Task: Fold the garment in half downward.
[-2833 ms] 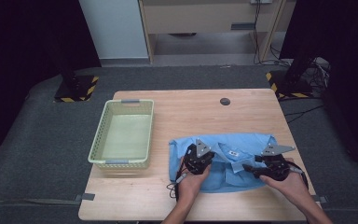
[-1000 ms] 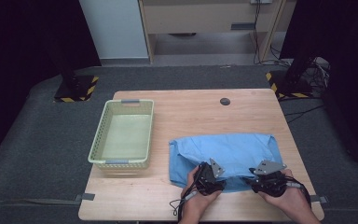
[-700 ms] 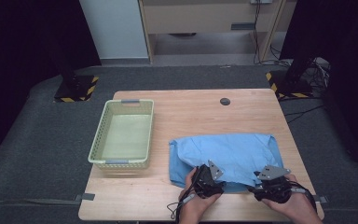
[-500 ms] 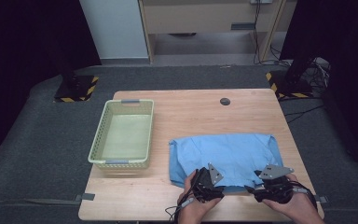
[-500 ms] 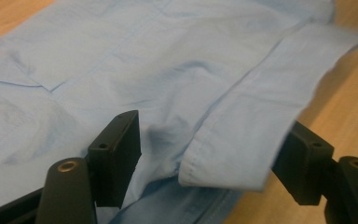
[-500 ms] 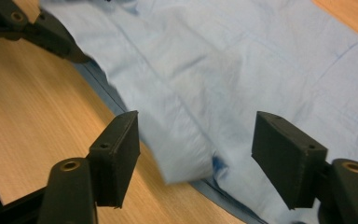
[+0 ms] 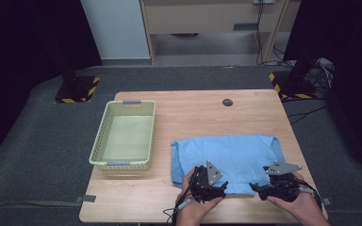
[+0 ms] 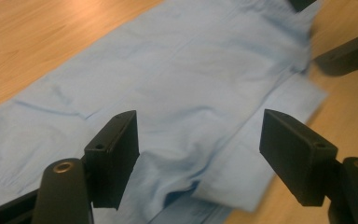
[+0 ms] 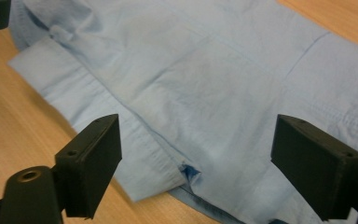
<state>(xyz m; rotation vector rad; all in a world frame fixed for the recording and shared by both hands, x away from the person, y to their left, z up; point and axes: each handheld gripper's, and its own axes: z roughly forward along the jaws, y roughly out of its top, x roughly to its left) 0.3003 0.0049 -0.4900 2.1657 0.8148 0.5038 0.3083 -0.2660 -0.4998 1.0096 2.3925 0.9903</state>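
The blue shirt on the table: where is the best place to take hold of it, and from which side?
Probably the near hem of the blue shirt. Its layered edge lies flat along the person's side of the table. The open left tongs and right tongs already face it, so come in low from that side, one tongs near each end.

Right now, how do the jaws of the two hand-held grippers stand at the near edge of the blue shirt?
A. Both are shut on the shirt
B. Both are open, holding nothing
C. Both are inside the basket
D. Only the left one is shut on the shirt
B: each gripper view shows wide-apart jaws of the left hand-held gripper and right hand-held gripper above the blue shirt, with nothing clamped.
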